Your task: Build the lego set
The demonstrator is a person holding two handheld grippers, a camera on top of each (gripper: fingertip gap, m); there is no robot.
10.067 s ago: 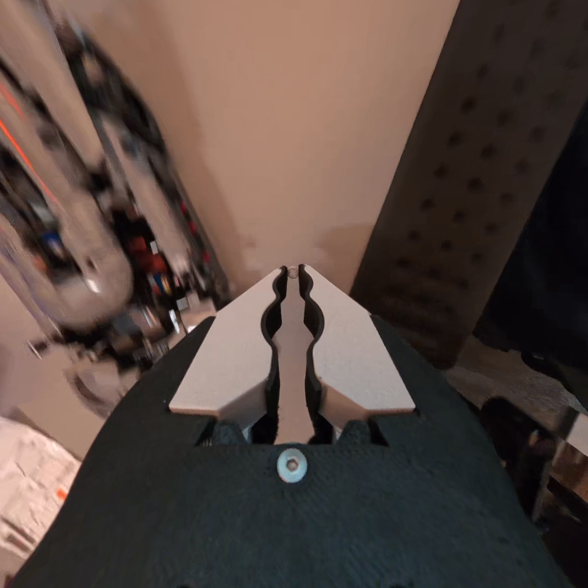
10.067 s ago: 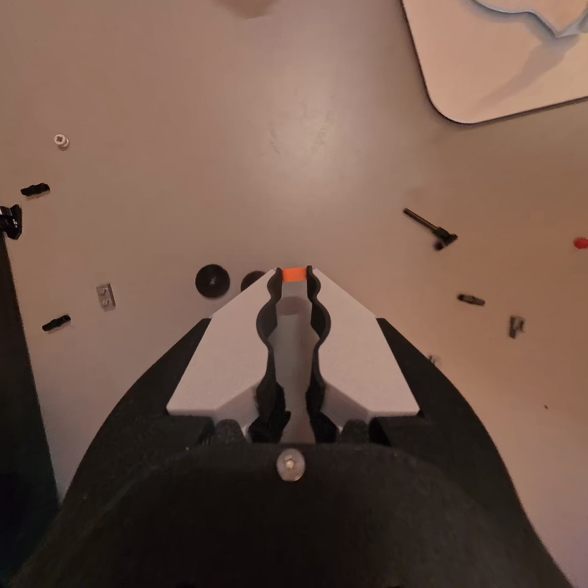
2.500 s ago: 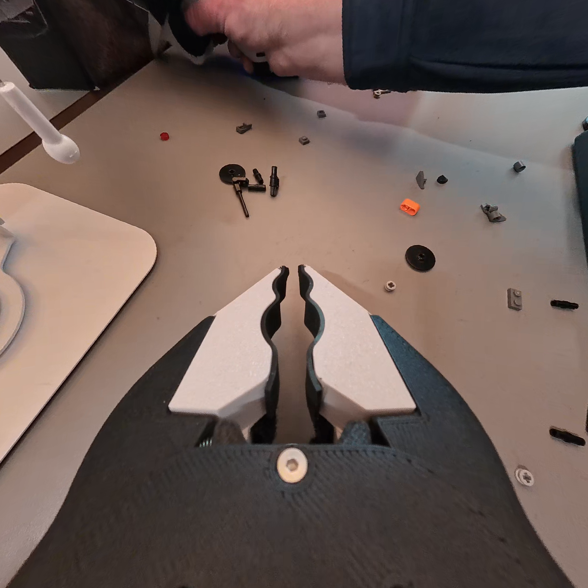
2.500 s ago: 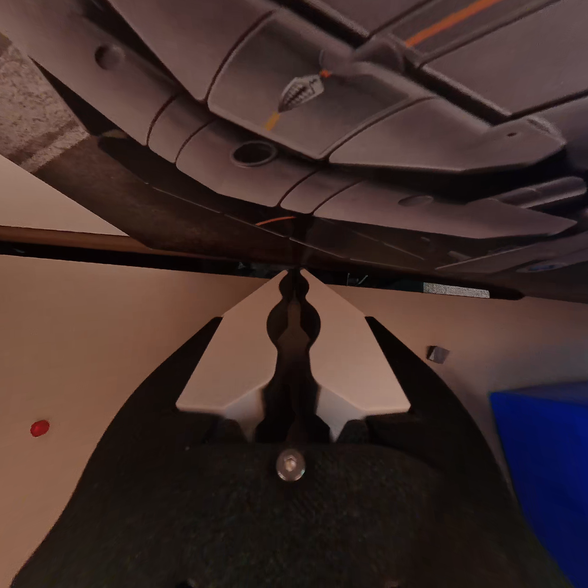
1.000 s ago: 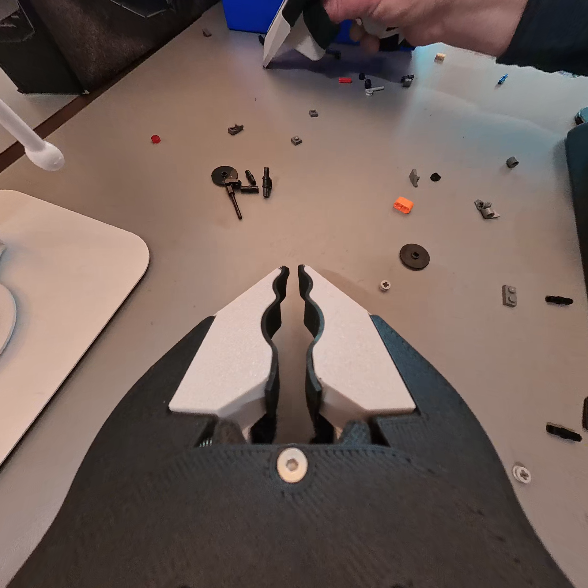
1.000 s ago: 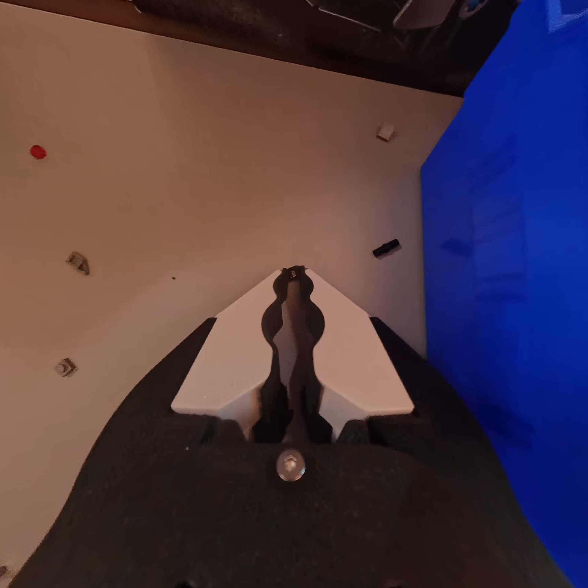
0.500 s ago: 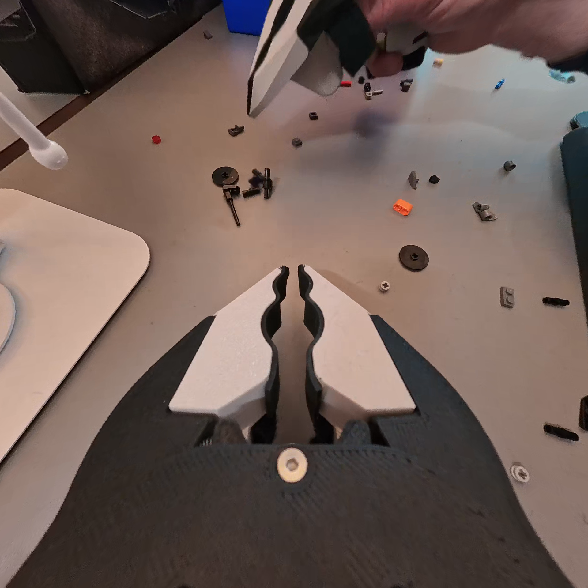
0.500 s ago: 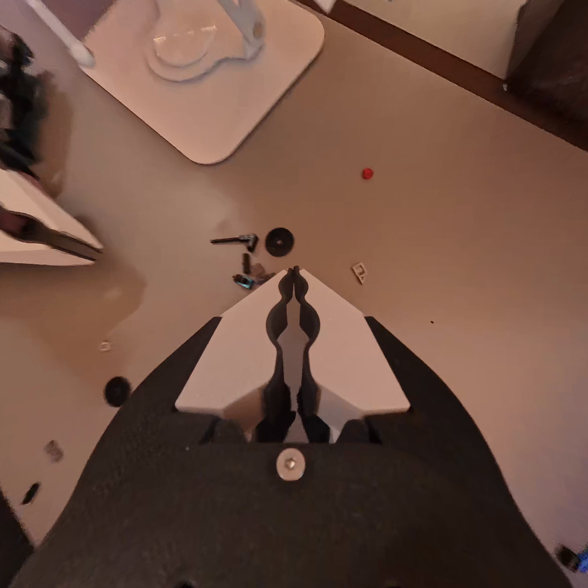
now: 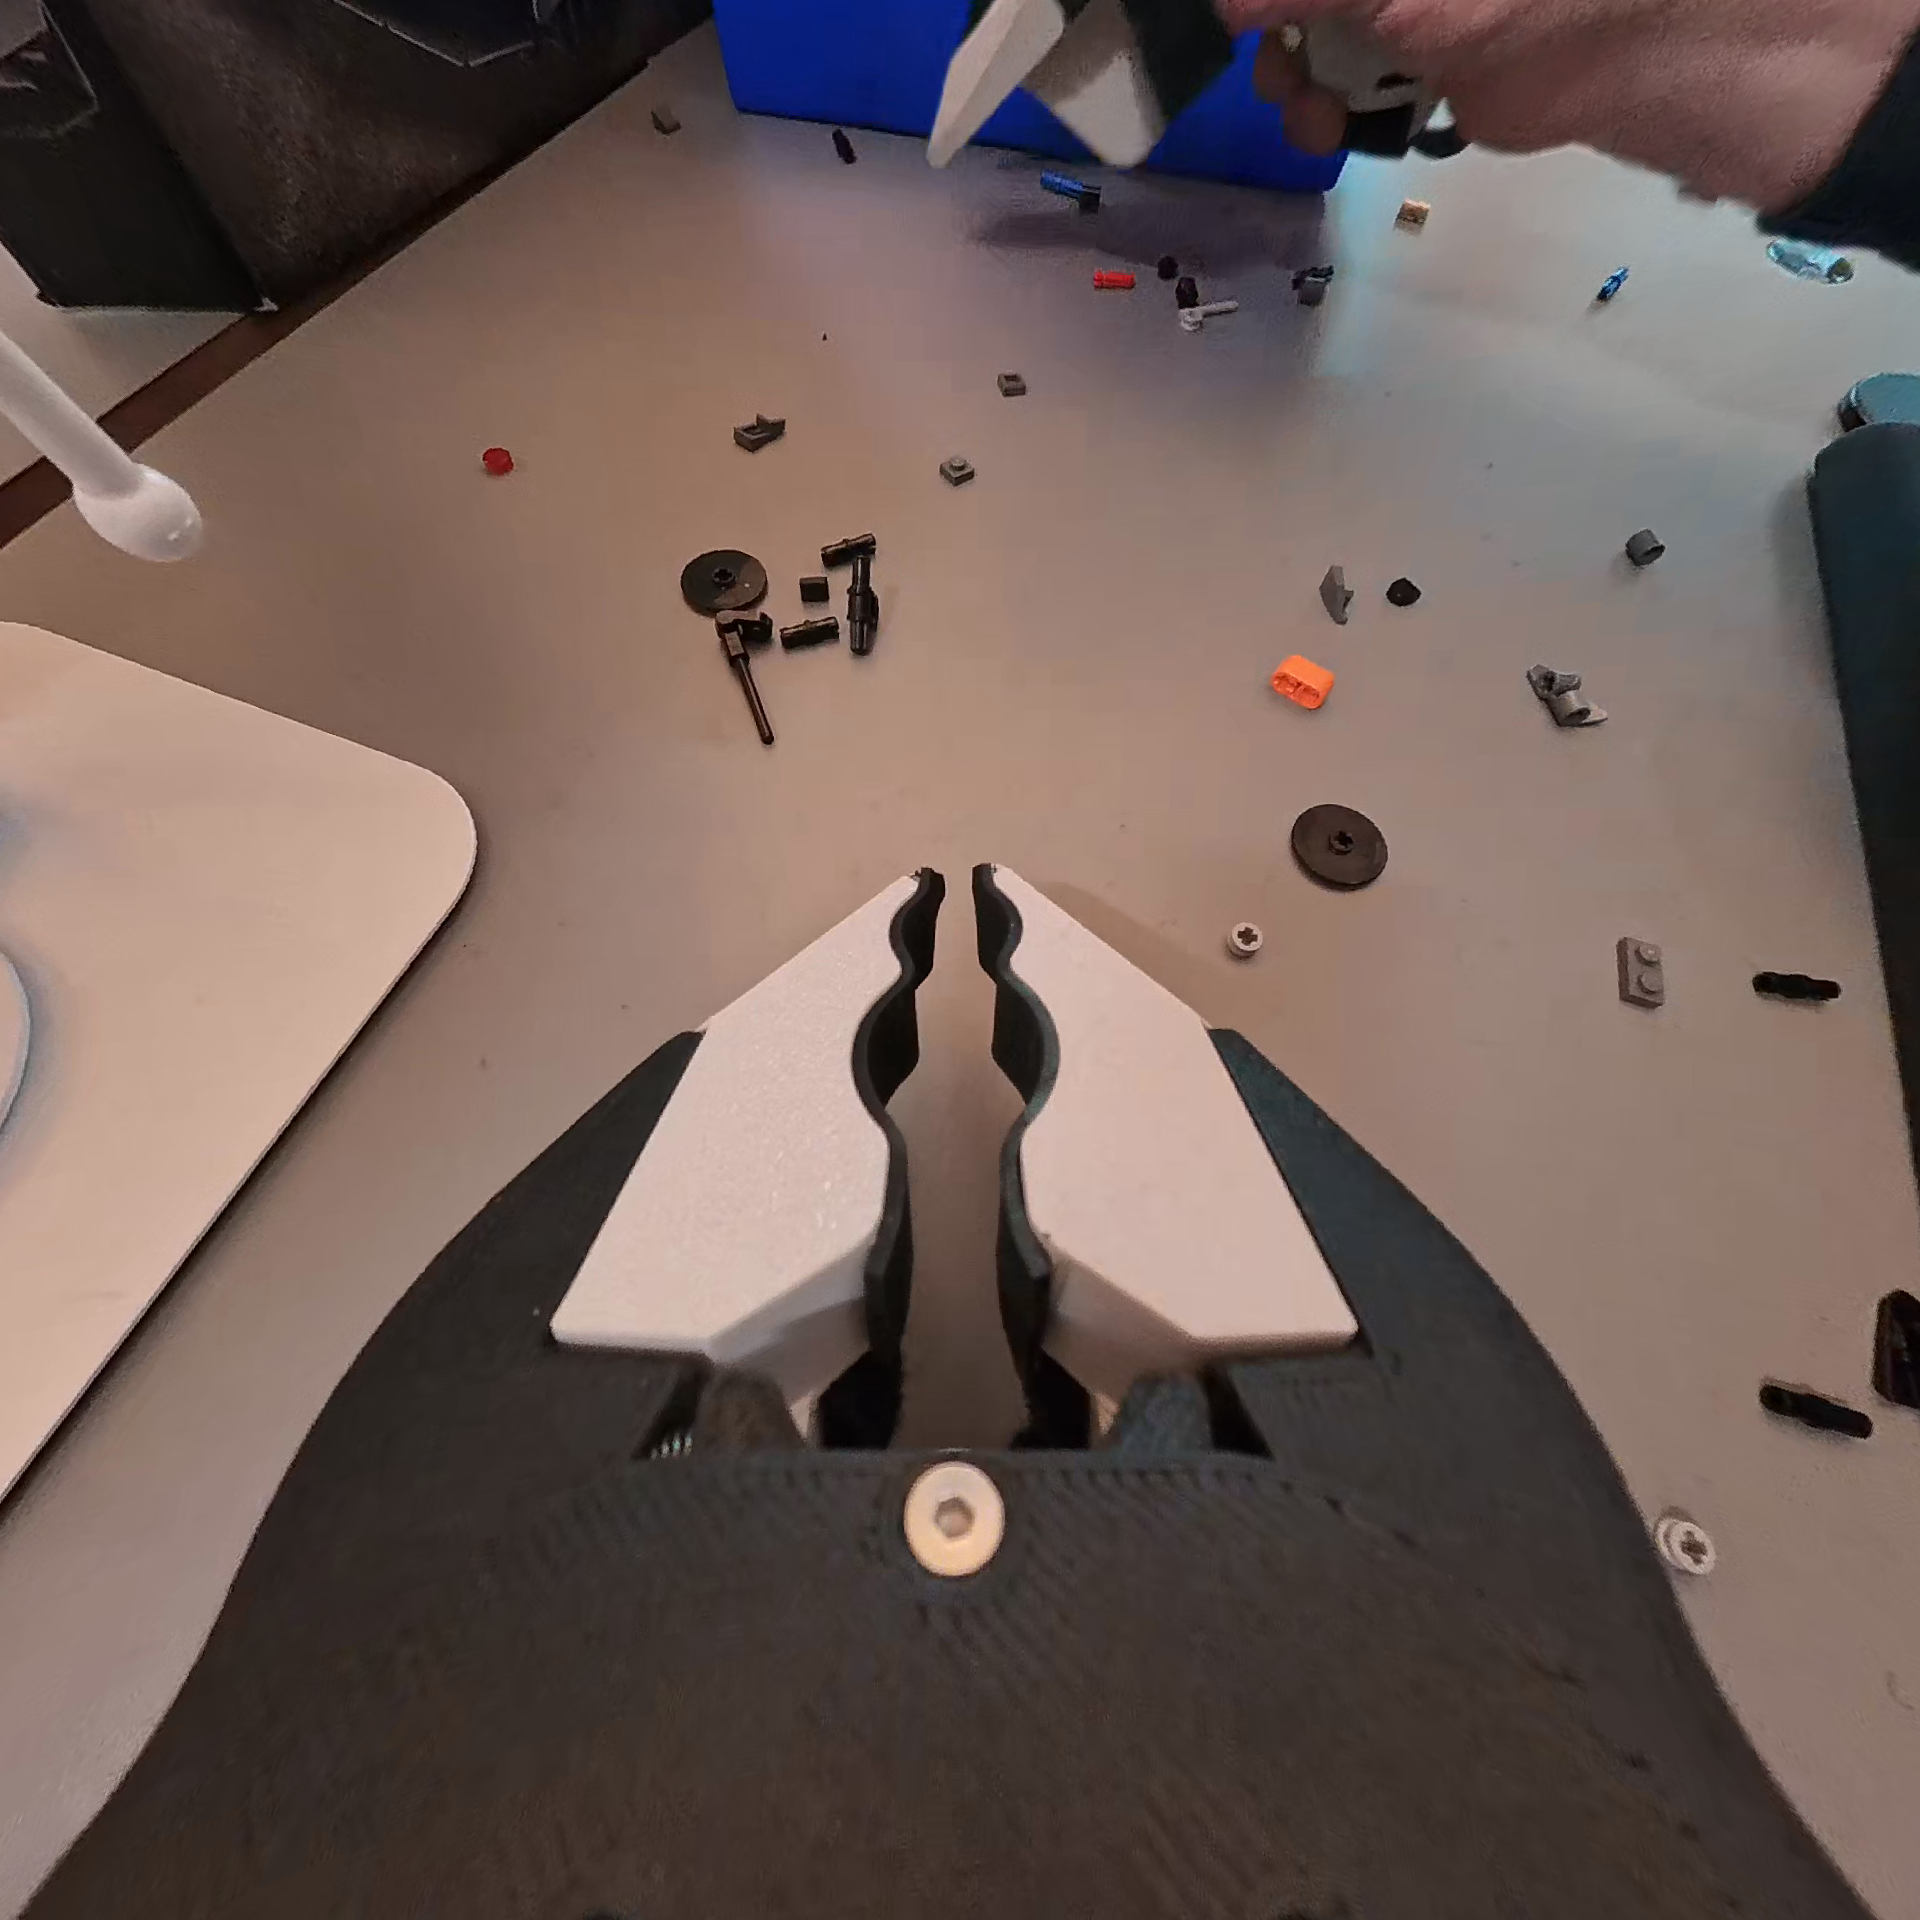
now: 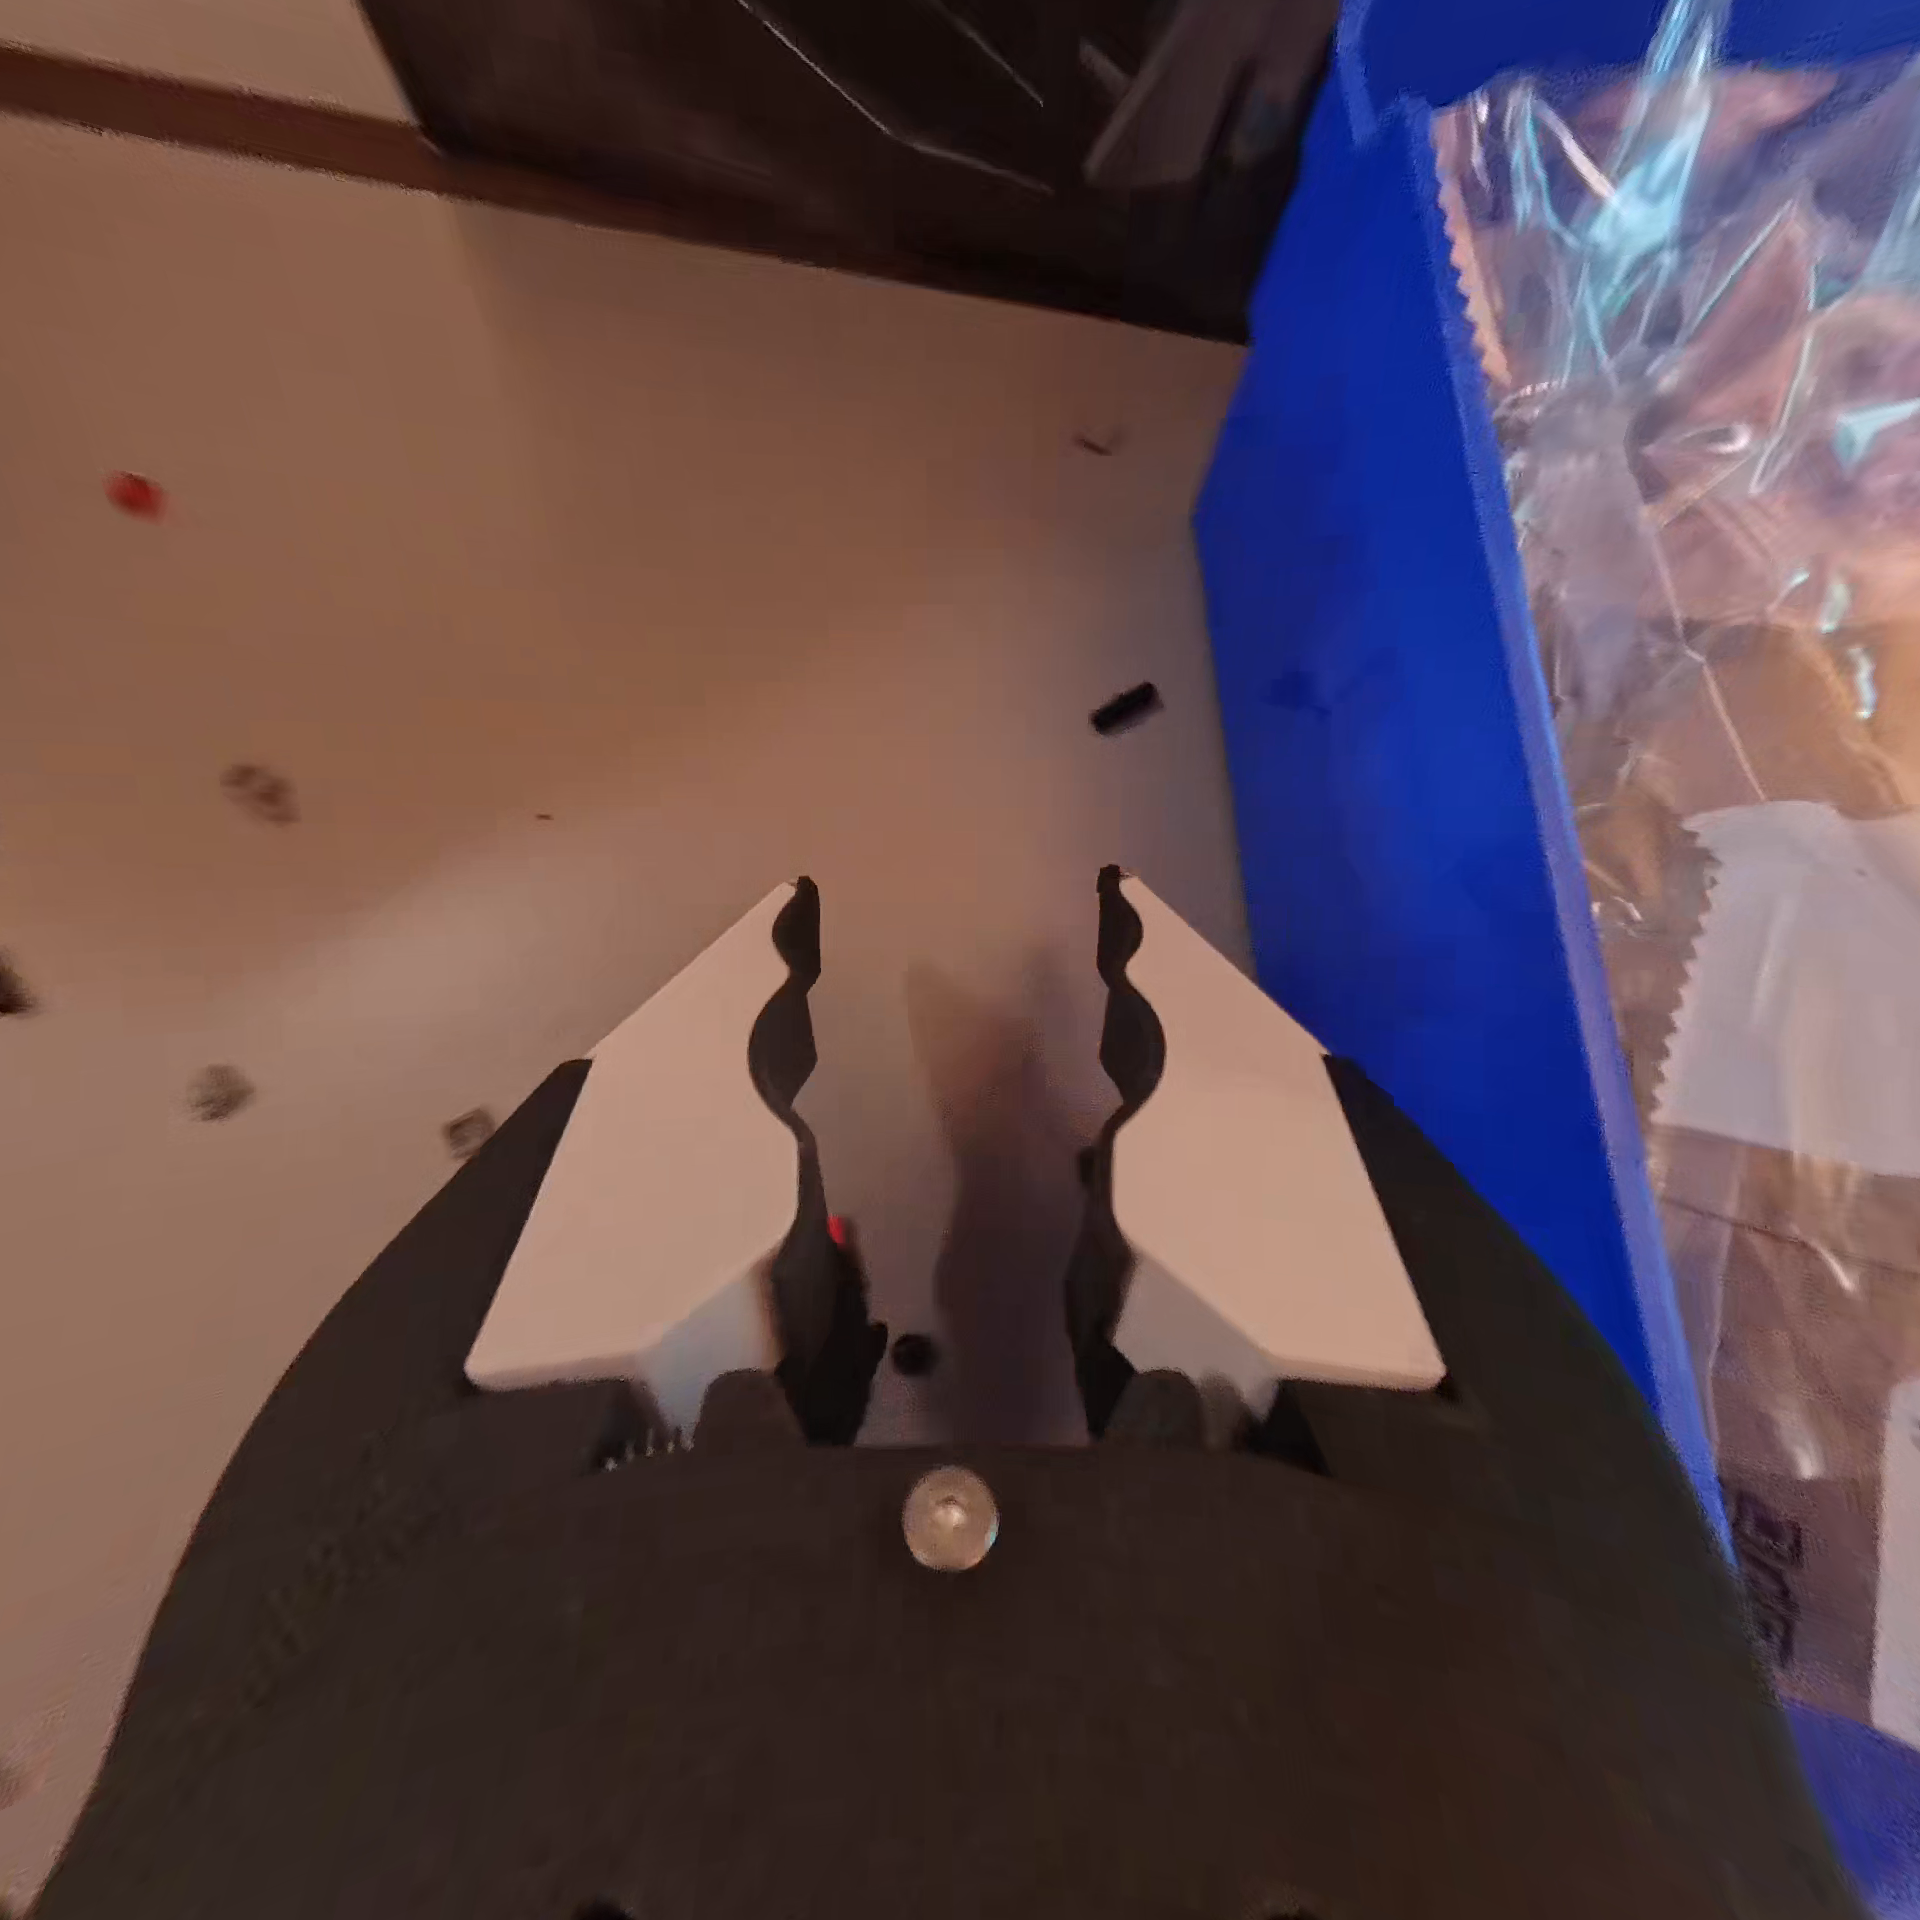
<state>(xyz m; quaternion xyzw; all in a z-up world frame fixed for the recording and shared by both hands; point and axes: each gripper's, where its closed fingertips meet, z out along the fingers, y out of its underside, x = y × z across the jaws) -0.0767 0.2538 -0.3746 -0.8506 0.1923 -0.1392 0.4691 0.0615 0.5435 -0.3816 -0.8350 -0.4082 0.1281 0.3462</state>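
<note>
Loose lego pieces lie scattered on the beige table. A cluster of black pieces lies ahead of my left gripper. An orange piece, a black disc and a white round stud lie to its right. The left jaws stand nearly together with a narrow gap and nothing in it. My right gripper is open and empty, low over the table beside the blue bin. It also shows at the top of the left wrist view, held by a hand.
A white pad lies at the left, with a white rod end above it. A dark object runs along the right edge. Clear plastic bags fill the bin. A black pin and a red stud lie on the table. The gap from one gripper's tips to the other's is roughly 30 cm. The right gripper is farther from the white round stud, some 30 cm, than the left, some 7 cm. It is some 10 cm from my left tips to the black disc.
My right gripper has swung away from the black cluster to beside the blue bin and has opened. My left gripper has stayed where it was.
</note>
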